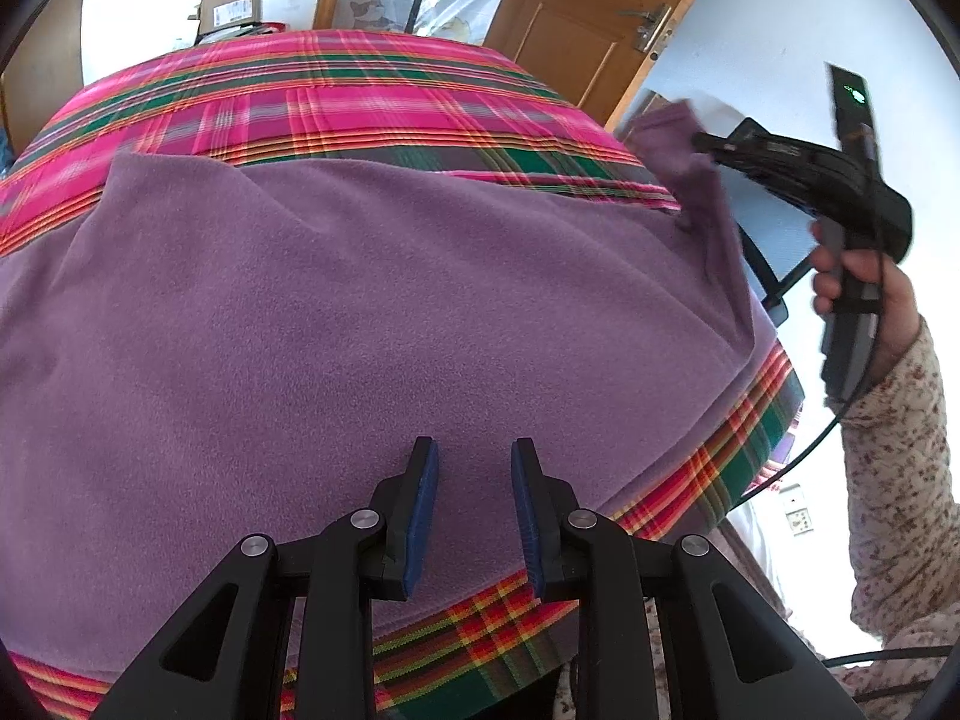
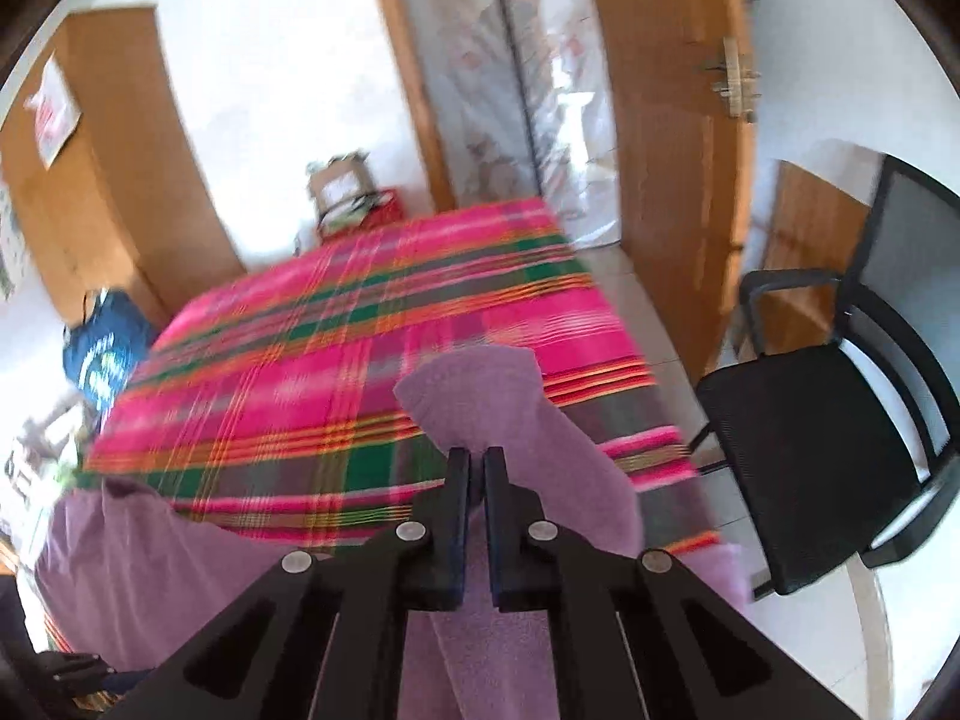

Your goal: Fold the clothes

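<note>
The right claw (image 2: pixel 477 462) is clenched on a corner of the purple garment (image 1: pixel 336 324), lifted off the plaid cloth (image 2: pixel 360 324); the rest spreads flat toward the left claw (image 1: pixel 474 456), so the fold likely runs that way. The left claw hovers released over the near hem, gripping nothing. A black chair (image 2: pixel 840 420) stands right, clear of that path.
</note>
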Demonstrator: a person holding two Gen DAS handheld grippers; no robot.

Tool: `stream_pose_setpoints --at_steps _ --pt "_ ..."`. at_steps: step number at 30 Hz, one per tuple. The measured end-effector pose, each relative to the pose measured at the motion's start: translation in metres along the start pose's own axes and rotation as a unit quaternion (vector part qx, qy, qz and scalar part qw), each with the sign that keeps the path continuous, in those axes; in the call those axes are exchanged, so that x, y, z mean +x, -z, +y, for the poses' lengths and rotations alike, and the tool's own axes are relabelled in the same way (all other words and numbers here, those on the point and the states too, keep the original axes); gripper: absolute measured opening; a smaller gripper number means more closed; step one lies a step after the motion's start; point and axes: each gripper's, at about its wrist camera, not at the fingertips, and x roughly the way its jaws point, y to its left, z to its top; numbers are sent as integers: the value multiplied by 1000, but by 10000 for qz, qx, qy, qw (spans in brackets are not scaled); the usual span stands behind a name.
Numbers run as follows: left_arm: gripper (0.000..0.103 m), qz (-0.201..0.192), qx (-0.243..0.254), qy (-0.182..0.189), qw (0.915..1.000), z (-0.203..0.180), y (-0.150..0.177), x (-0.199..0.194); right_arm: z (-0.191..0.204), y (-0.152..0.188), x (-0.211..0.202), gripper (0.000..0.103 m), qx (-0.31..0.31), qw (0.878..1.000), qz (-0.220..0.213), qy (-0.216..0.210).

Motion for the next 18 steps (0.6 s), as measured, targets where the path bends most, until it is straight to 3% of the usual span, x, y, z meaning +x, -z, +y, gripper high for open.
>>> stream_pose_setpoints --at_steps 8,18 --pt "26 5 58 -106 9999 -3 1 -1 -65 15 -43 5 831 9955 -428 128" --pt "26 67 148 -267 9995 -9 1 1 -119 36 -64 5 1523 9852 -712 345"
